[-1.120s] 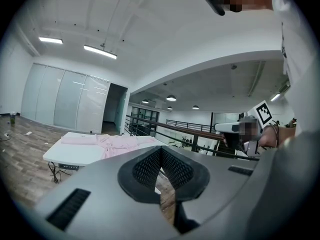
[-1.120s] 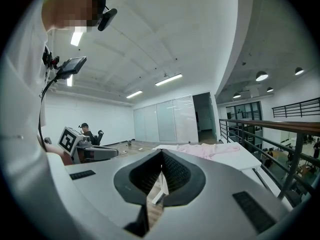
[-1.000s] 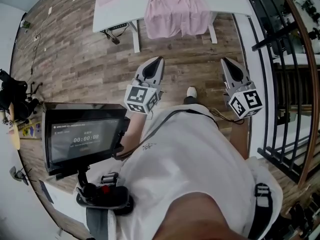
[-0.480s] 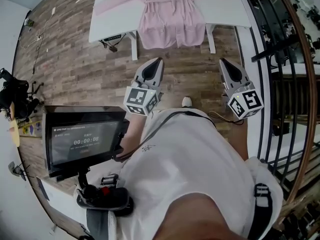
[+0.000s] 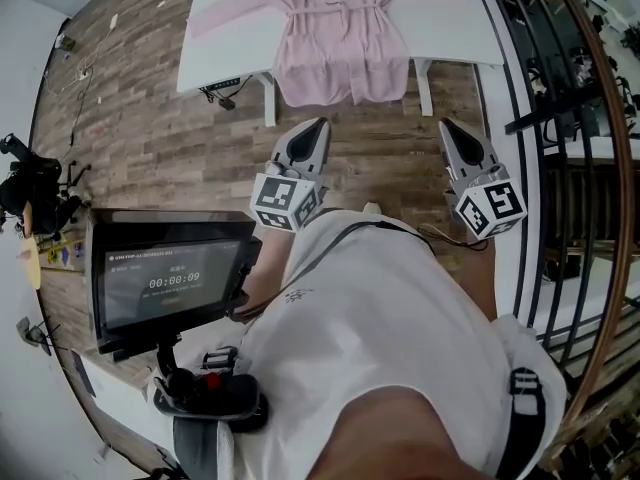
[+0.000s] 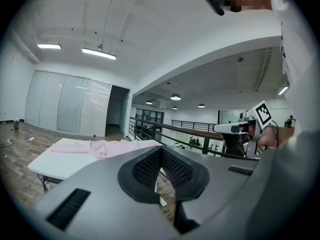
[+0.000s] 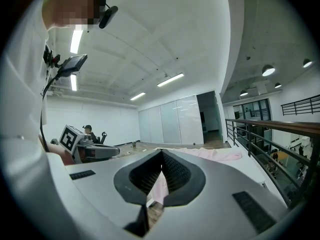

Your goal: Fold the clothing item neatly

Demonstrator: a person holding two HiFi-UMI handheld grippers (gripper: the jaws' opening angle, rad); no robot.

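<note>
A pale pink robe (image 5: 335, 28) lies spread on a white table (image 5: 215, 38) at the top of the head view, its hem hanging over the near edge. The robe (image 6: 107, 146) shows far off in the left gripper view and beyond the jaws as pink cloth (image 7: 212, 154) in the right gripper view. My left gripper (image 5: 318, 123) and right gripper (image 5: 445, 125) are held side by side above the wooden floor, short of the table. Both are shut with nothing between the jaws.
A monitor on a stand (image 5: 170, 278) sits at the person's left. A black metal railing (image 5: 555, 118) runs along the right. Cables and a power strip (image 5: 222, 93) lie under the table. Wooden floor (image 5: 150, 148) lies between me and the table.
The table and robe have come lower in the head view, with more of the tabletop in sight; both grippers stay side by side and shut.
</note>
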